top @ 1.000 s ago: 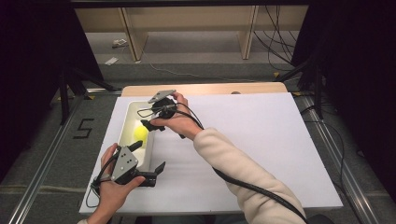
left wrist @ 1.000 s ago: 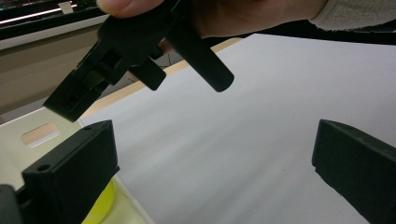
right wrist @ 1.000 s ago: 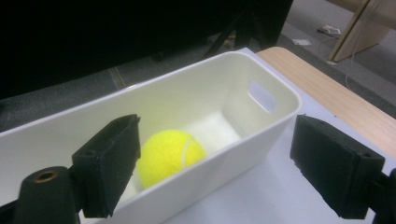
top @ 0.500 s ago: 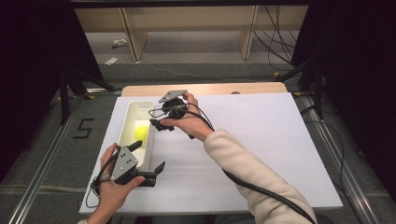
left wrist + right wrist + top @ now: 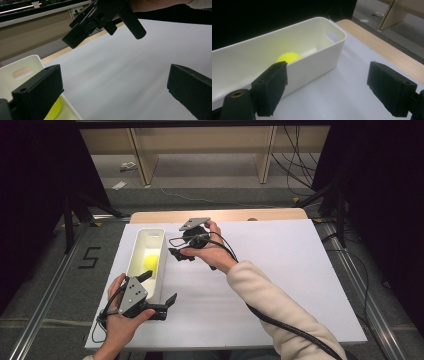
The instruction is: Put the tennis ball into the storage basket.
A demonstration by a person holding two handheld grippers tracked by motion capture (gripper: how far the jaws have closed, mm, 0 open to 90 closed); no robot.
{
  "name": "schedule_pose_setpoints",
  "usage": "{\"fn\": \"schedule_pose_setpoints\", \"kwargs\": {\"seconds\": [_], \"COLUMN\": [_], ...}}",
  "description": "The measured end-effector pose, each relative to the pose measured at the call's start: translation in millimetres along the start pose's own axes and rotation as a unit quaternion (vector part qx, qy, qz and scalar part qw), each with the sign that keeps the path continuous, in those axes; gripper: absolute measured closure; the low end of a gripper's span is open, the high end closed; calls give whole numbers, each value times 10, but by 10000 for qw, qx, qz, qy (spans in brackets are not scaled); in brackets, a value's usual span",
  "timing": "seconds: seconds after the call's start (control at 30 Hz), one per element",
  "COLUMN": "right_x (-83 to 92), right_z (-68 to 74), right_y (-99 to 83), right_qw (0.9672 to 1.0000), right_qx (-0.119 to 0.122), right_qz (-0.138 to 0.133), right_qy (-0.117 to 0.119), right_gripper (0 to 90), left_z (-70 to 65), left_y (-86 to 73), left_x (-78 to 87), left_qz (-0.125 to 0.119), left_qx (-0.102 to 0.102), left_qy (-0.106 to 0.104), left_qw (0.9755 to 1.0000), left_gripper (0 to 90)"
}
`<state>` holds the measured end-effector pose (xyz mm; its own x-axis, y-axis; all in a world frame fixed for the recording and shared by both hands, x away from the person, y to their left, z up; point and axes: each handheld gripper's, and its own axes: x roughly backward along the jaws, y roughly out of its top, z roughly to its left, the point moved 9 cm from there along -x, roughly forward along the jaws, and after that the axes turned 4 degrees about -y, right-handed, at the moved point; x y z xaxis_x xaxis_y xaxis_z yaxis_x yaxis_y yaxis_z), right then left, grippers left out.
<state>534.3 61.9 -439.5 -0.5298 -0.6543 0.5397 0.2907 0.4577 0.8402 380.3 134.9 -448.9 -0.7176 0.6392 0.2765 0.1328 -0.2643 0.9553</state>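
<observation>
A yellow ball [image 5: 149,263] rests inside the long white bin [image 5: 148,236] at the left side of the white table [image 5: 300,285]. The right gripper [image 5: 178,254] hovers just beside the bin's right wall, jaws spread and empty. The left gripper [image 5: 159,293], jaws also spread wide, straddles the bin's near right corner, holding nothing.

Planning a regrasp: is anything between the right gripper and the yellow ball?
Yes: the white bin's near wall. The ball lies inside; the open right gripper is outside, beside it.
</observation>
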Motion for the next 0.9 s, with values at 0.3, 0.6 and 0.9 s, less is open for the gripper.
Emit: {"fn": "schedule_pose_setpoints", "kwargs": {"seconds": [0.3,0.6,0.9], "right_x": [89,164,239], "right_z": [-101,-161,-229], "right_y": [-86,-131,-213], "right_qw": [9999,9999,9997], "right_qx": [-99,-100,-166], "right_qz": [-5,-12,0], "right_qy": [-95,-137,-203], "right_gripper": [172,172,173], "left_z": [-4,-5,-7], "left_y": [1,3,3], "left_x": [-2,-2,-2], "left_qz": [-6,-7,-12], "left_qx": [4,-5,16], "left_qy": [-5,-6,-8], "left_qw": [10000,10000,10000], "left_gripper": [0,0,0]}}
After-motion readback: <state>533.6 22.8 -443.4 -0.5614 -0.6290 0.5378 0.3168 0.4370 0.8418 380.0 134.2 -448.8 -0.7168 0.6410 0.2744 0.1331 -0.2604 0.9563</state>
